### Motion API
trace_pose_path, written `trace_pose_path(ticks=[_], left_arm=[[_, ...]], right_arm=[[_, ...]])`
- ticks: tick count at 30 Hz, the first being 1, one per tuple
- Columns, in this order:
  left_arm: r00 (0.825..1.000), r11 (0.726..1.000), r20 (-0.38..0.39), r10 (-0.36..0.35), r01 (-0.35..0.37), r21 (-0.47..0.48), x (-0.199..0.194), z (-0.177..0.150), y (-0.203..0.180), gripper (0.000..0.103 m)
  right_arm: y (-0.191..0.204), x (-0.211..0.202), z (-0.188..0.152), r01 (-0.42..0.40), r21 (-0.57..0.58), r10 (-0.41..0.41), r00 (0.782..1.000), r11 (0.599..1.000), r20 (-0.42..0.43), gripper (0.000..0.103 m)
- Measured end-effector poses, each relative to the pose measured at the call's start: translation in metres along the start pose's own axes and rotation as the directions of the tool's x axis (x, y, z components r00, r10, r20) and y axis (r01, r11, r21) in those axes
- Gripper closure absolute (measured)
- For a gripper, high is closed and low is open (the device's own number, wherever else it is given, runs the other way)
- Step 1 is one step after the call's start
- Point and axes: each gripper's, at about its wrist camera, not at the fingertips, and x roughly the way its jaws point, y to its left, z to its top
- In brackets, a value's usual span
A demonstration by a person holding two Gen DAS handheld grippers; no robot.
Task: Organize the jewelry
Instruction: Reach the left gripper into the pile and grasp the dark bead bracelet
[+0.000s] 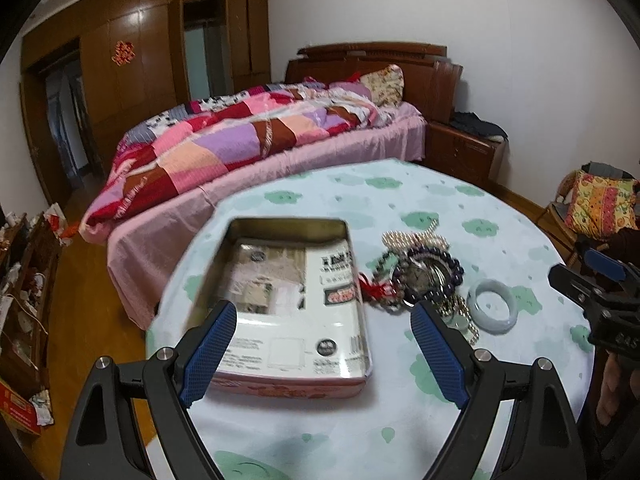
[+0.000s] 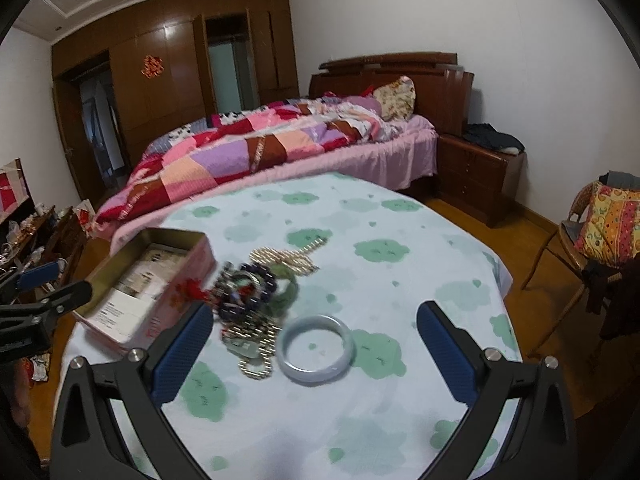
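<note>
Jade-pale bangle (image 2: 316,348) lies right of the tin (image 1: 294,308), just beside the tangled beads (image 2: 256,292): likely hard, slick, brittle, best pinched across its rim. Both the right gripper (image 2: 316,344) and the left gripper (image 1: 322,336) gape empty.

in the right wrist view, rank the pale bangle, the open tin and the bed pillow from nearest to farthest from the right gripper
1. Pale bangle: on the tablecloth, just ahead of the right gripper, between its open fingers.
2. Open tin: to the left, near the table's edge.
3. Bed pillow: far back, by the headboard.
</note>
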Motion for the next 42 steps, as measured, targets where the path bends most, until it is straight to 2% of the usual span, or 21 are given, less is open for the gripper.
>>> trace_pose_path(ticks=[7,12,14,17,23,27,30,35,37,38,40,42], left_arm=[[0.998,0.999,-0.050,-0.045,0.045,0.000,0.026,-0.008,-0.011,0.014],[0.997,0.998,-0.056,-0.060,0.062,0.033,0.044,-0.002,-0.023,0.014],[0.995,0.997,-0.069,-0.072,0.074,0.034,0.051,0.001,-0.026,0.014],[0.994,0.996,-0.073,-0.076,0.079,0.049,0.059,0.006,-0.033,0.014],[0.992,0.990,-0.051,-0.116,0.119,0.076,0.066,0.017,-0.050,0.015],[0.984,0.981,-0.061,-0.164,0.170,0.096,0.075,0.024,-0.067,0.034],[0.977,0.972,-0.096,-0.192,0.203,0.117,0.088,0.025,-0.082,0.045],[0.965,0.957,-0.135,-0.223,0.243,0.159,0.100,0.022,-0.105,0.047],[0.968,0.954,-0.145,-0.206,0.231,0.189,0.108,0.020,-0.114,0.049],[0.970,0.954,-0.143,-0.195,0.221,0.201,0.111,0.019,-0.116,0.056],[0.970,0.951,-0.149,-0.192,0.222,0.214,0.116,0.020,-0.118,0.083],[0.960,0.948,-0.171,-0.220,0.252,0.193,0.120,0.021,-0.115,0.088]], right_arm=[[-0.024,0.027,-0.007,0.030,0.014,-0.029,0.995,0.999,-0.099,0.001],[-0.021,0.050,-0.014,-0.002,-0.017,-0.002,0.979,1.000,-0.205,0.013],[-0.016,0.054,-0.015,-0.007,-0.048,-0.005,0.972,0.999,-0.235,0.015],[-0.016,0.058,-0.014,-0.010,-0.069,-0.008,0.967,0.998,-0.254,0.023],[-0.020,0.063,-0.007,0.009,-0.088,-0.032,0.966,0.996,-0.257,0.032],[-0.025,0.064,-0.002,0.016,-0.071,-0.033,0.967,0.997,-0.253,0.036],[-0.033,0.063,-0.001,0.036,-0.048,-0.046,0.968,0.998,-0.245,0.036],[-0.045,0.062,-0.001,0.046,-0.005,-0.046,0.969,0.999,-0.244,0.035],[-0.045,0.064,0.002,0.045,-0.002,-0.044,0.969,0.999,-0.243,0.035],[-0.046,0.063,0.001,0.043,0.000,-0.042,0.969,0.999,-0.242,0.035],[-0.046,0.063,0.002,0.041,0.006,-0.038,0.971,0.999,-0.235,0.035],[-0.047,0.063,0.003,0.038,0.013,-0.034,0.973,0.999,-0.229,0.034]])
